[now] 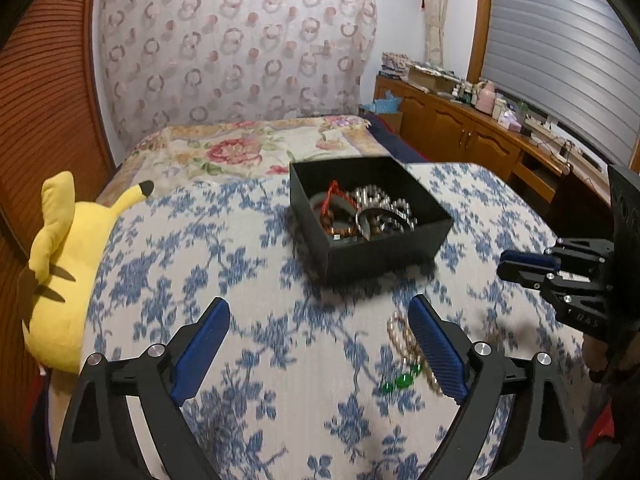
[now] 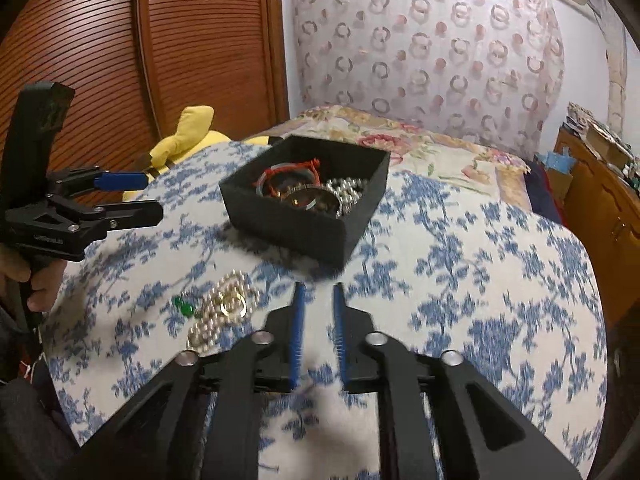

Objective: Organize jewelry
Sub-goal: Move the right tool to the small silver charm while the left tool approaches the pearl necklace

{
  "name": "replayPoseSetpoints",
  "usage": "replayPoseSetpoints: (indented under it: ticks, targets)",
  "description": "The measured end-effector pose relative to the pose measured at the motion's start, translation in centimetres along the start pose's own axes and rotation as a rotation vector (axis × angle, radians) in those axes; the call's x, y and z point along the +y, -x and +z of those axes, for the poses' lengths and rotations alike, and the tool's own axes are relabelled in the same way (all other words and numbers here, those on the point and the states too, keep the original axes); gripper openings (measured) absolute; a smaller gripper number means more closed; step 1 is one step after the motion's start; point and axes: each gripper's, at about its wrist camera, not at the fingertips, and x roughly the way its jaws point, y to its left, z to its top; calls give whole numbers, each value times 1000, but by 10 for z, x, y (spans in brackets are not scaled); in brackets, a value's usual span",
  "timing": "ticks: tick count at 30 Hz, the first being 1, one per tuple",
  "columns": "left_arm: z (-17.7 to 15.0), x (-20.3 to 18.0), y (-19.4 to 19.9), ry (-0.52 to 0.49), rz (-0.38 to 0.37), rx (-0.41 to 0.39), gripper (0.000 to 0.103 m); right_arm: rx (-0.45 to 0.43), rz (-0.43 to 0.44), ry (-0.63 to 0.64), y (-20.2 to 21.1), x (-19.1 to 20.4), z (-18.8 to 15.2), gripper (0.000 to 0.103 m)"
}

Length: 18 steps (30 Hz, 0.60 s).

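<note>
A yellow plush toy (image 1: 64,264) lay at the left edge of the bed (image 1: 248,248), partly on the blue-and-white floral cover.

The left claw (image 1: 316,344) hovered above the cover with its jaws spread wide and nothing between them. Its blue pads (image 1: 202,350) faced each other across bare fabric. In the right wrist view the same claw (image 2: 154,196) appeared at the left, held by a hand (image 2: 38,284), with a clear gap between its fingers.

A loose pile of pearl-coloured beaded jewelry (image 2: 224,310) lay on the cover, short of the box. Two green beads (image 2: 182,306) lay just beside it. In the left wrist view this pile (image 1: 408,348) sat just behind the right-hand finger of the left claw, partly hidden; contact could not be determined.

The black box (image 1: 384,248) stood open on the bed, beyond the pile. It contained bracelets (image 1: 360,212): a red cord piece, brown beads, silver-coloured beads and bangles, all inside the single compartment.

The right claw (image 2: 319,300) hovered over the cover, pointing toward the near wall of the box. Its jaws stood slightly apart with a narrow gap, gripping nothing.

A wooden cabinet (image 1: 472,132) carrying assorted items ran along the right side of the room.
</note>
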Motion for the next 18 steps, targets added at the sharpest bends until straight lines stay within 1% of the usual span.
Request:
replayPoseSetpoints:
  ticks: [5, 9, 10, 12, 18]
  targets:
    - [-19, -5, -2, -8, 4, 37, 88, 33, -4, -10, 2, -1, -19, 20]
    - [-30, -9, -3, -17, 4, 56, 88, 62, 0, 7, 0, 5, -30, 20]
    - [-32, -10, -3, -16, 3, 61, 88, 68, 5, 10, 0, 6, -31, 21]
    - [-36, -10, -4, -13, -2, 72, 88, 83, 19, 22, -2, 11, -35, 27]
    - [-43, -11, -9, -13, -5, 98, 89, 112, 41, 51, -9, 22, -39, 28]
